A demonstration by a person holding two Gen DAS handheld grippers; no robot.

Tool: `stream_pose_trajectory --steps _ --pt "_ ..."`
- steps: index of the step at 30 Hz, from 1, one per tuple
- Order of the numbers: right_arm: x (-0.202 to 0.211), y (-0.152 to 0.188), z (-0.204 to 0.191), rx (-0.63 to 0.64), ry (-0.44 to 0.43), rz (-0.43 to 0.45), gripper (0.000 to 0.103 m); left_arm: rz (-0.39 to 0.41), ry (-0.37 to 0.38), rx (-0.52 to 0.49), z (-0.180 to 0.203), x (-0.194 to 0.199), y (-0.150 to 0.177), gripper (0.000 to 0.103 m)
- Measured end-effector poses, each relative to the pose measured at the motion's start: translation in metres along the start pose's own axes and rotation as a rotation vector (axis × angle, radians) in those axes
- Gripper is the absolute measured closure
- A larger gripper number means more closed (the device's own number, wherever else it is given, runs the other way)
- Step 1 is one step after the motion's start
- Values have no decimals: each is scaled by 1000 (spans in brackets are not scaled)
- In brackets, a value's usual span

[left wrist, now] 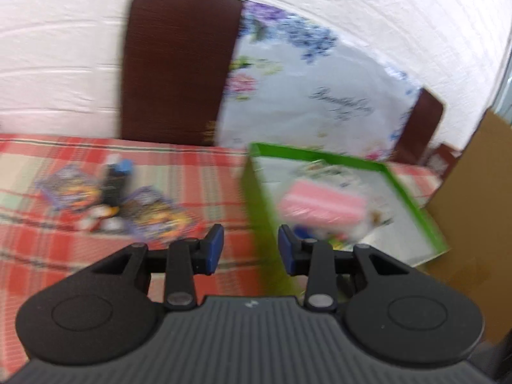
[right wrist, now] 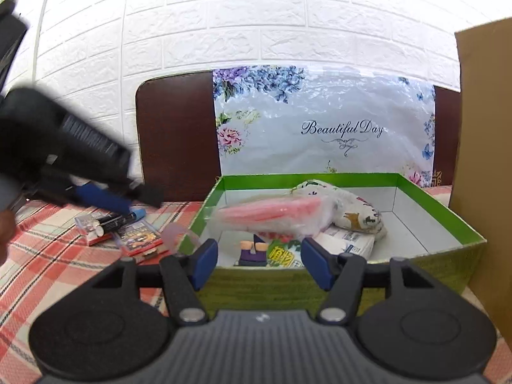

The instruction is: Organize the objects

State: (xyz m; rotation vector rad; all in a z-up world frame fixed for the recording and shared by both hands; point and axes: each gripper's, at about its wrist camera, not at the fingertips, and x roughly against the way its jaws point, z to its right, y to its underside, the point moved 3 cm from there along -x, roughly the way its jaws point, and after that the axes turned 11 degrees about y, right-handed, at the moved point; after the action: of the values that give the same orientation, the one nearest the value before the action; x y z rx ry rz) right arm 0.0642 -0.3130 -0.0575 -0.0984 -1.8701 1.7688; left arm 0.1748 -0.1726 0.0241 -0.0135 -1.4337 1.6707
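An open green cardboard box (right wrist: pixel 339 281) with a white interior sits on the red-and-white plaid cloth (right wrist: pixel 48 256), toward its right side, in front of a floral plastic bag (right wrist: pixel 320 121) leaning on the white brick wall. Inside the box lie a clear packet of pink sticks (right wrist: pixel 272 214), a white patterned fabric pouch (right wrist: pixel 348 208), a white flat carton (right wrist: pixel 345 243) beneath it, and some small printed packs at the near wall.

The things not yet put away lie on the cloth just left of the box: a black marker with a blue cap (right wrist: pixel 120 219) resting across small flat colourful card packs (right wrist: pixel 139 238), with a red-edged one beside them; the left wrist view shows the same cluster, blurred.

The right gripper (right wrist: pixel 259 262) hangs at the box's near wall, its blue pads spread apart with nothing between them. The left gripper (left wrist: pixel 251 249) is likewise released and empty, above the cloth near the box's left wall, and in the right view it appears over the marker cluster.

The marker looks light, stiff and smooth, so it may roll or slip; I would pinch it across the middle of the barrel, square to its length. The card packs seem thin, light and glossy, lying flat on soft cloth, so their edges are hard to get under; taking one by a raised short edge, where it overlaps a neighbour, seems safest.
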Motion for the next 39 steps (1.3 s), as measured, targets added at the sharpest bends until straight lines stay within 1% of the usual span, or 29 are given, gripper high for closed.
stream_pose_trajectory --steps 2,6,9,12,17,21,24,27,31,34,39 --pt "7 -1 -1 -11 -4 2 43 -11 -72 -15 -11 9 8 63" --pt "26 -6 -16 -18 -23 18 43 -40 -200 -20 -41 30 23 63" --pt "34 -9 -38 11 -64 17 43 -55 -284 -25 -64 44 32 63" --pt "39 -8 -63 47 -118 -7 43 -64 -332 -4 -90 59 40 63" --pt "39 5 -105 117 -194 -74 43 -67 -376 43 -127 78 52 63" --pt "32 25 -136 164 -252 -169 38 -74 -419 73 -156 86 61 61" --pt "33 40 -154 209 -270 -206 38 -79 -434 114 -175 93 69 61" --pt "35 47 -166 257 -272 -220 37 -58 -424 115 -181 104 74 59" --pt "35 48 -173 266 -261 -222 32 -43 -394 122 -183 112 79 58" --pt "37 49 -175 282 -249 -212 32 -32 -374 114 -184 113 83 56" --pt "37 49 -177 291 -234 -207 30 -16 -357 104 -186 114 85 55"
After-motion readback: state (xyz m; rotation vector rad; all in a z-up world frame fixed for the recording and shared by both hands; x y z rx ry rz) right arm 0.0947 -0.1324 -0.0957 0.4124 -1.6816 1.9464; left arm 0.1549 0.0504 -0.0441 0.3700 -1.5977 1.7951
